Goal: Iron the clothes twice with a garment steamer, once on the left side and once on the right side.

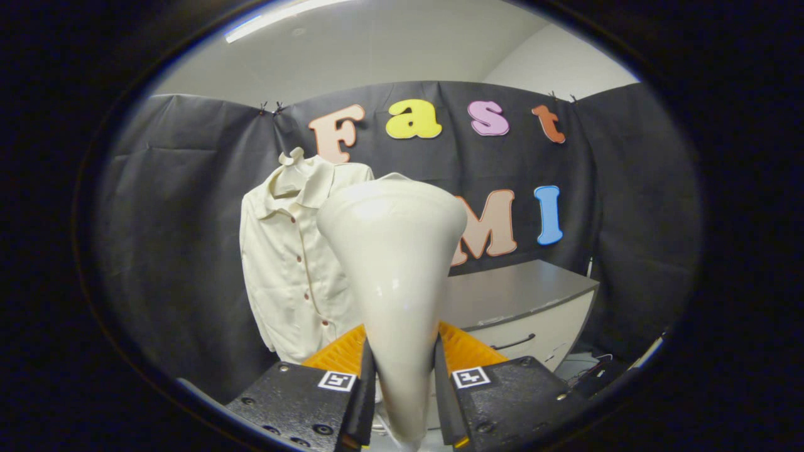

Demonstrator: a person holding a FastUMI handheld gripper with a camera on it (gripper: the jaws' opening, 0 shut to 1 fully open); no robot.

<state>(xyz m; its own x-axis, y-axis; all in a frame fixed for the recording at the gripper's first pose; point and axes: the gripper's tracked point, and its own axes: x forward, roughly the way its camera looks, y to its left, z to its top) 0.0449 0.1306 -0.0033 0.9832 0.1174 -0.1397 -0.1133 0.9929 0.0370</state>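
The gripper (402, 370) is pinching the cream garment steamer (394, 263) by its narrow handle, both fingers pressing against its sides, with the wide head flaring upward beyond the fingertips. The cream shirt (289, 263) is hanging against the black cloth wall, beyond the fingers and to the left of the steamer head, partly covered by it. A grey cabinet (521, 301) is standing off to the right, its drawer closed.

Booth interior: black cloth wall (176, 207); grey-topped cabinet (521, 301) with drawer handle, right; white ceiling (377, 56), strip light (276, 17).
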